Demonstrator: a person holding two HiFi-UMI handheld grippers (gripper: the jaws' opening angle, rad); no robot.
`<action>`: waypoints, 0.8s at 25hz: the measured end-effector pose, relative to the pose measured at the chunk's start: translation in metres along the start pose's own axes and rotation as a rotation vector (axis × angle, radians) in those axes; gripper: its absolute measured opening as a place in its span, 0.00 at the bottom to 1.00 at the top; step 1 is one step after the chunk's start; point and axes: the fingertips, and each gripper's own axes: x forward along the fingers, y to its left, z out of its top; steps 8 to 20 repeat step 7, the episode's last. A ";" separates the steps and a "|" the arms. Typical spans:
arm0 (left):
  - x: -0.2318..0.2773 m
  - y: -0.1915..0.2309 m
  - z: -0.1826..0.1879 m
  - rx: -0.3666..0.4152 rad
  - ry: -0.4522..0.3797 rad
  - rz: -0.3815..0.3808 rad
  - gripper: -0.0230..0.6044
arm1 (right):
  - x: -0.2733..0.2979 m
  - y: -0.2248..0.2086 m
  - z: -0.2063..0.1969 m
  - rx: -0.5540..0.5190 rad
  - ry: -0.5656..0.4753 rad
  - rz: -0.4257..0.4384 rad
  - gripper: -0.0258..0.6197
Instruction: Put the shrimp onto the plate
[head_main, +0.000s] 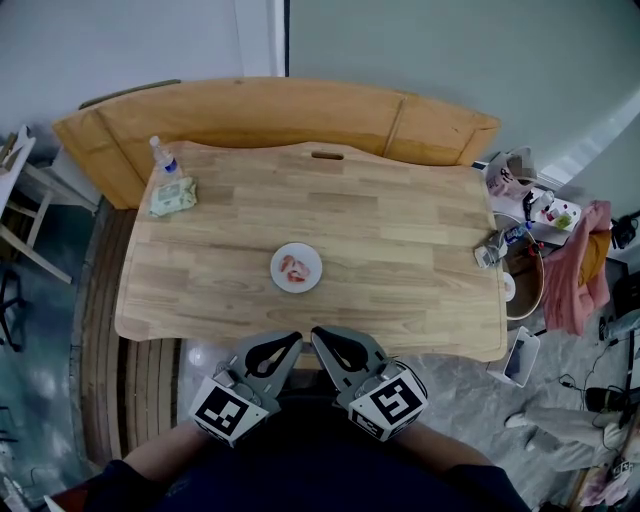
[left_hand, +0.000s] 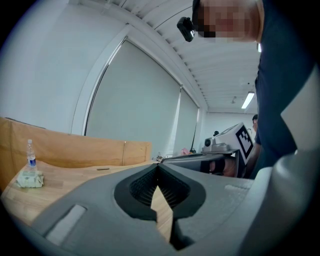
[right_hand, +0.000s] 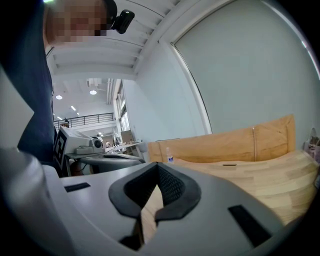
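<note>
A small white plate (head_main: 297, 268) sits near the middle of the wooden table (head_main: 400, 240), and the pink shrimp (head_main: 293, 266) lies on it. Both grippers are held side by side at the table's near edge, short of the plate. My left gripper (head_main: 297, 338) is shut with nothing in it; its jaw tips meet in the left gripper view (left_hand: 158, 165). My right gripper (head_main: 316, 332) is shut and empty too, tips touching in the right gripper view (right_hand: 157, 164). The plate is hidden in both gripper views.
A water bottle (head_main: 163, 158) and a green packet (head_main: 173, 196) stand at the table's far left corner. A wooden board (head_main: 270, 112) leans behind the table. Small items (head_main: 490, 250) lie at the right edge; clutter and a pink cloth (head_main: 585, 262) lie on the floor to the right.
</note>
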 end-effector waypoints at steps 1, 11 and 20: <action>0.000 0.000 0.000 -0.002 0.000 0.001 0.04 | 0.000 0.000 0.000 0.002 -0.001 0.001 0.05; 0.001 0.001 0.005 -0.020 0.006 0.011 0.04 | 0.002 0.000 0.002 -0.005 0.004 0.013 0.05; 0.001 0.001 0.005 -0.020 0.006 0.011 0.04 | 0.002 0.000 0.002 -0.005 0.004 0.013 0.05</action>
